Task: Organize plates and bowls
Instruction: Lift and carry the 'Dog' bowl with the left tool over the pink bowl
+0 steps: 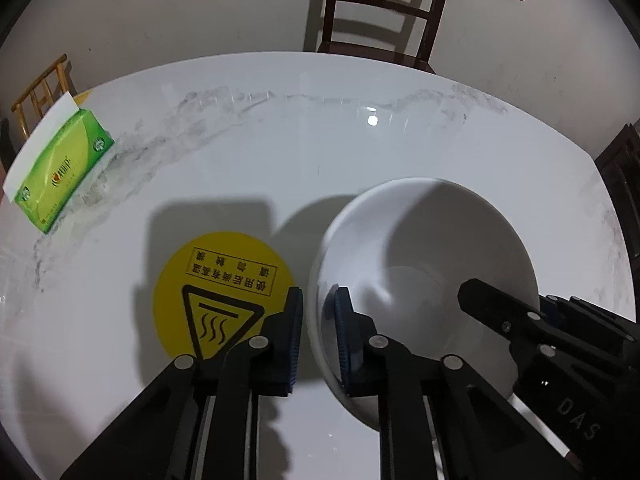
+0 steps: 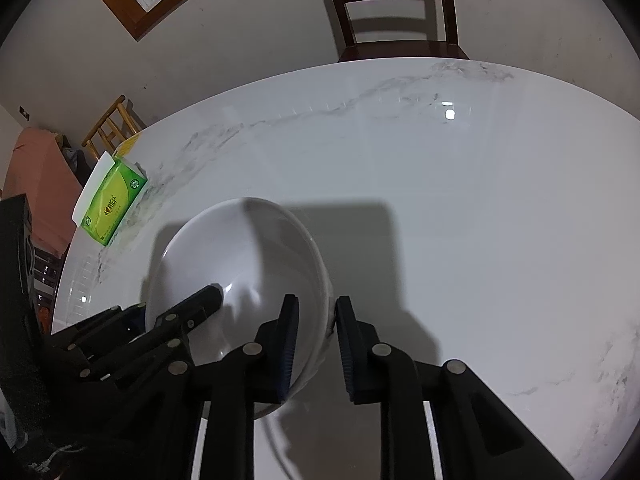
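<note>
I have both grippers on one bowl (image 1: 424,264), a smooth, glossy white ceramic piece with a deep round hollow and a thin rim. It sits near the table's (image 1: 280,152) near edge, well away from the far edge where a dark slatted wooden chair (image 1: 384,8) stands.

My left gripper (image 1: 318,340) is pinched on the bowl's left wall: one ribbed blue pad lies inside the hollow, the other outside against the curved flank. My right gripper (image 2: 316,344) does the same on the opposite wall, its left pad inside, its right pad pressed to the outer side. Both sets of fingers are matte black plastic with round silver pivot pins.

The tabletop is polished white stone with faint grey veining and a bright lamp glint. Beside the bowl, on its left, a flat round yellow sticker (image 1: 222,288) with a black heat-warning triangle lies on the surface. At the table's left edge rests a green cardboard tissue box (image 1: 60,172), a white sheet poking from its top.
</note>
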`<state>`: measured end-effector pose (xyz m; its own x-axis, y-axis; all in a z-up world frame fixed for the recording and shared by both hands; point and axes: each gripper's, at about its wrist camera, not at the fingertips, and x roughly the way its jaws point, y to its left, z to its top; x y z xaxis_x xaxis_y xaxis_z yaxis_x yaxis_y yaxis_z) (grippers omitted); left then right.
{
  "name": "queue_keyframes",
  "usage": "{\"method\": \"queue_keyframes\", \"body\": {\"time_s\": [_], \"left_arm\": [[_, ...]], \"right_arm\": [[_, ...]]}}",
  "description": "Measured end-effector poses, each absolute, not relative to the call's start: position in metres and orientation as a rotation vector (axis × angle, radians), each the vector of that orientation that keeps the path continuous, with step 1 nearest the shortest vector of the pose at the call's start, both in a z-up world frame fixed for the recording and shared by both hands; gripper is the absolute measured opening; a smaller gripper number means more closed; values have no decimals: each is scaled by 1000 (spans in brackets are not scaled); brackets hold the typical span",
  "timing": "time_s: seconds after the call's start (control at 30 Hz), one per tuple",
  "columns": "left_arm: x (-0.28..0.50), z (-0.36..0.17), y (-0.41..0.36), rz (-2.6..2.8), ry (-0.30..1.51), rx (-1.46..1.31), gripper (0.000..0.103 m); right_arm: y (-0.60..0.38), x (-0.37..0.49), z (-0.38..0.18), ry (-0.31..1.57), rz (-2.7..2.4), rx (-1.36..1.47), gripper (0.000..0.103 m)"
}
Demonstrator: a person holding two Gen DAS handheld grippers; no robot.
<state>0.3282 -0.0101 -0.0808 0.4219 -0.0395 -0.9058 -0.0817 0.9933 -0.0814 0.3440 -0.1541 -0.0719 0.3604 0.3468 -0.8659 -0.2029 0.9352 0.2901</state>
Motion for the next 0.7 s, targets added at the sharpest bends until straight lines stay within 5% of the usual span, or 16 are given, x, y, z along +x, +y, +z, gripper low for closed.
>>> {"method": "queue_keyframes", "body": {"time_s": [0.7], "left_arm": [[317,-73,-11,19,1162,-103,9]], "right_arm": [[-152,333,-73,1206,366,166,16]]}}
